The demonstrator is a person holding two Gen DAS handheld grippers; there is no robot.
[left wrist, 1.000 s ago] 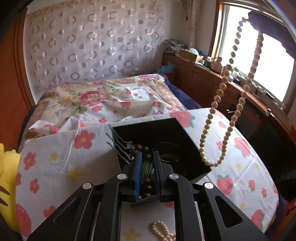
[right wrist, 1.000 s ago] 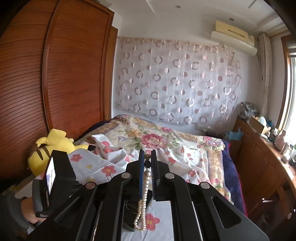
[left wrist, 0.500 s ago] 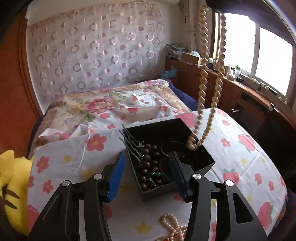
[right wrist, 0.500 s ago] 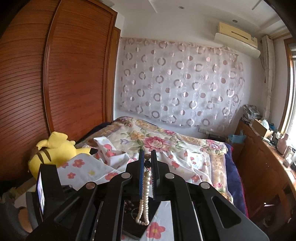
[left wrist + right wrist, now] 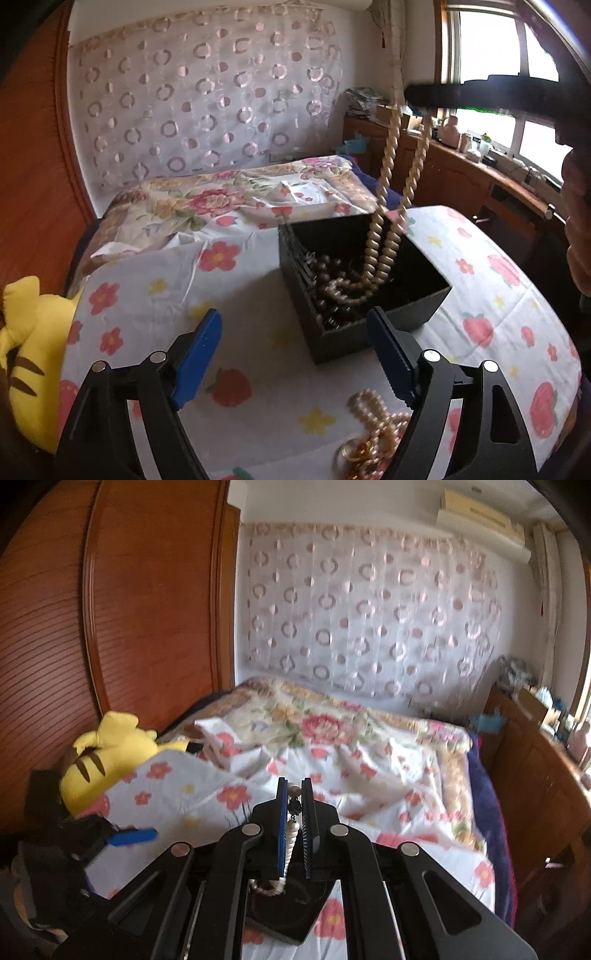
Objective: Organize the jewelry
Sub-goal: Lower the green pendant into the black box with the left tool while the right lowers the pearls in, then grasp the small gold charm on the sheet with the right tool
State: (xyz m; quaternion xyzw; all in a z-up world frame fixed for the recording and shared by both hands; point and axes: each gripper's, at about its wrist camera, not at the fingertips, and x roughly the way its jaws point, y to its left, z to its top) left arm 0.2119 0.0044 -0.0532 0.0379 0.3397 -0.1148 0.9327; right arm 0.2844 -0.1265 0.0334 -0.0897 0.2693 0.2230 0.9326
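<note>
The right gripper (image 5: 294,834), clamped on the bead necklace (image 5: 384,236), lowers it into the black box (image 5: 424,317). Released off-centre, its strand may drape over the box's far rim. The left gripper (image 5: 295,354) gapes wide, holding nothing.

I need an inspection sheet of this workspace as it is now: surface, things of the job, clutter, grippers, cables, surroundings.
Surface: floral sheet over the bed.
Job's things: black jewelry box, open, with dark beads inside; cream bead necklace hanging, its lower end coiled in the box; pearl strands lying on the sheet in front of the box.
Clutter: yellow plush toy at the left edge.
Grippers: left gripper open, holding nothing; right gripper shut on the necklace.
Cables: nothing seen.
Surroundings: wooden wardrobe, patterned curtain, window, air conditioner.
</note>
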